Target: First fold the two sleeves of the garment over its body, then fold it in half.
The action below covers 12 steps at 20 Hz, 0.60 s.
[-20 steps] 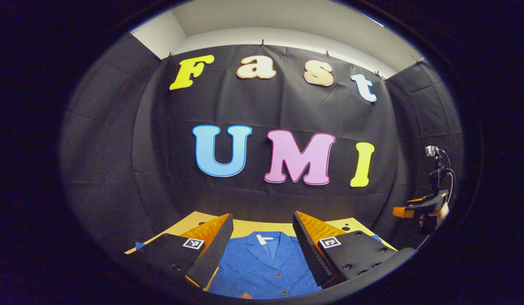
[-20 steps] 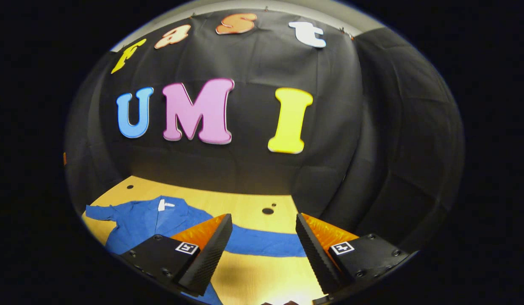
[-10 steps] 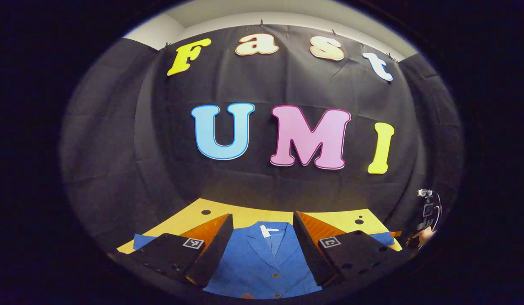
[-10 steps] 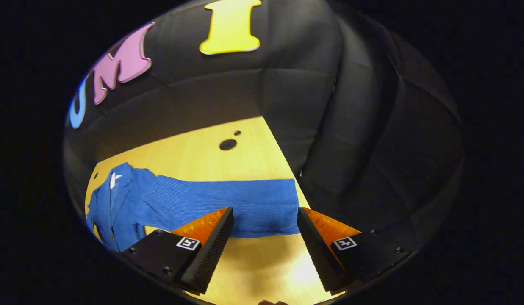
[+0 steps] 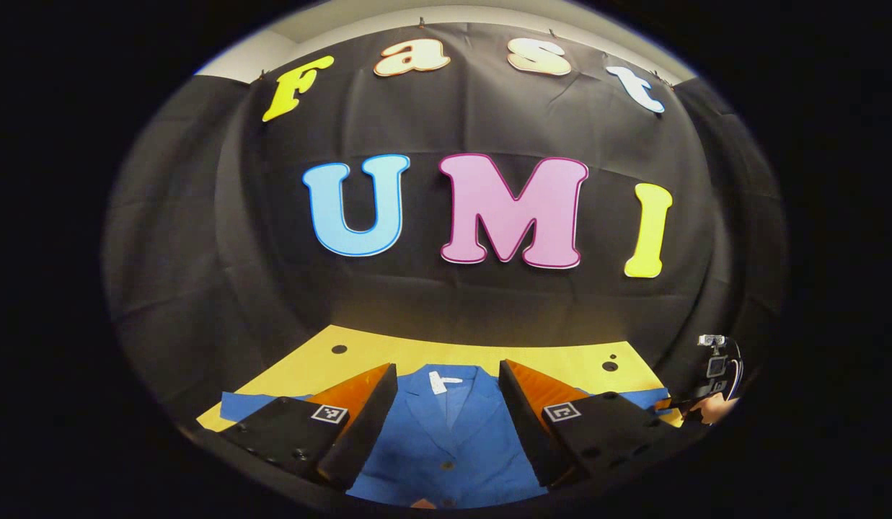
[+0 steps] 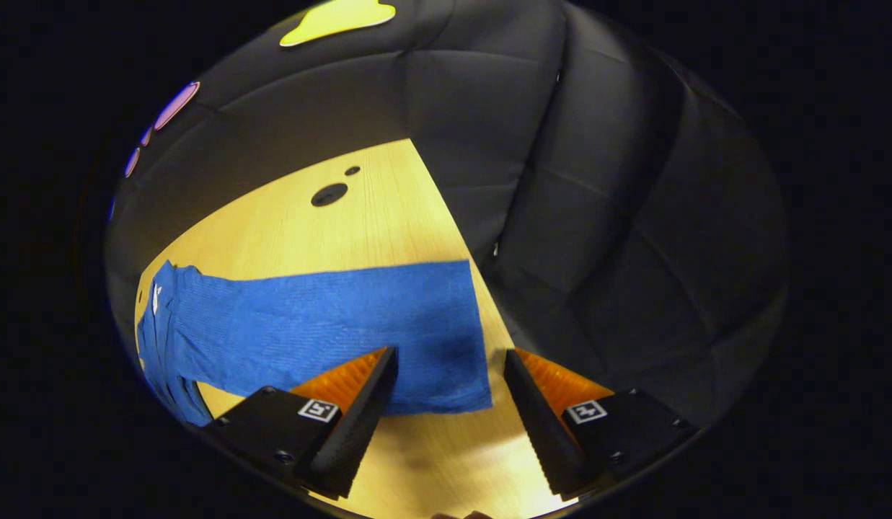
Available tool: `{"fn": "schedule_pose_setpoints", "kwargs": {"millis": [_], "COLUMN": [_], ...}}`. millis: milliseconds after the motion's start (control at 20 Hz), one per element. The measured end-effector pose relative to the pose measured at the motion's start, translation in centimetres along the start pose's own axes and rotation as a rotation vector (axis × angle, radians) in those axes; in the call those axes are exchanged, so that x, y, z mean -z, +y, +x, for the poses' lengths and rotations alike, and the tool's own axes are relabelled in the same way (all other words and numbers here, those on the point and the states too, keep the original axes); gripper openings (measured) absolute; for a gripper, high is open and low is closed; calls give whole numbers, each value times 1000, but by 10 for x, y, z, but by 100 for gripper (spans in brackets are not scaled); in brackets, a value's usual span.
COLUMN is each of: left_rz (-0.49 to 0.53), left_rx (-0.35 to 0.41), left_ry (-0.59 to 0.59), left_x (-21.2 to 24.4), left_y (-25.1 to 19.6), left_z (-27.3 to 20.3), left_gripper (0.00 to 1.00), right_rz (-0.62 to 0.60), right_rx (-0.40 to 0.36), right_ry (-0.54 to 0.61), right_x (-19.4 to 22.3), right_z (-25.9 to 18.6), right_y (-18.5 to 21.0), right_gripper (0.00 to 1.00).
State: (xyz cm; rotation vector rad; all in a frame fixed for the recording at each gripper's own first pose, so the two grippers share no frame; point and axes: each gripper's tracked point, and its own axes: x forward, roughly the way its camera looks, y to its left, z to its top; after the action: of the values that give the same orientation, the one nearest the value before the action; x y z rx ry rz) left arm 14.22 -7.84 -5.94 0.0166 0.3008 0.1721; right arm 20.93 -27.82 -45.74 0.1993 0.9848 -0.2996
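Booth of black cloth walls (image 5: 200,238), wrinkled and clipped along the top. Pale ceiling strip (image 5: 482,14) above. Light wooden surface (image 6: 359,231) with 2 round dark holes (image 6: 329,194), brightly lit, glare near the front edge.

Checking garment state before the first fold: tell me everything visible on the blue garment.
The blue garment lies flat, front up, on the wooden table, collar toward the booth's back wall. It looks like a knit or textured fabric, with a lapel collar, a white tag inside the neck and buttons down the front. Both sleeves are spread sideways, unfolded. The right sleeve reaches the table's edge; the right gripper has its jaws open around the cuff. The left gripper frames the chest, jaws open.
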Motion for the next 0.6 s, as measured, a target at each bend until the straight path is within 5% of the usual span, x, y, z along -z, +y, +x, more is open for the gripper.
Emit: {"fn": "schedule_pose_setpoints", "kwargs": {"millis": [50, 300, 600], "left_rz": [-5, -12, -4], "left_rx": [13, 53, 33], "left_ry": [-5, 0, -38], "left_x": [-2, 2, -5], "left_y": [-5, -18, -2], "left_z": [2, 4, -11], "left_gripper": [81, 81, 81], "right_rz": [5, 56, 10], "right_rx": [-10, -10, 8], "right_ry": [-13, -5, -97], "right_x": [-5, -7, -34], "right_z": [-1, 5, -15], "right_y": [2, 6, 17], "right_gripper": [88, 10, 5]}}
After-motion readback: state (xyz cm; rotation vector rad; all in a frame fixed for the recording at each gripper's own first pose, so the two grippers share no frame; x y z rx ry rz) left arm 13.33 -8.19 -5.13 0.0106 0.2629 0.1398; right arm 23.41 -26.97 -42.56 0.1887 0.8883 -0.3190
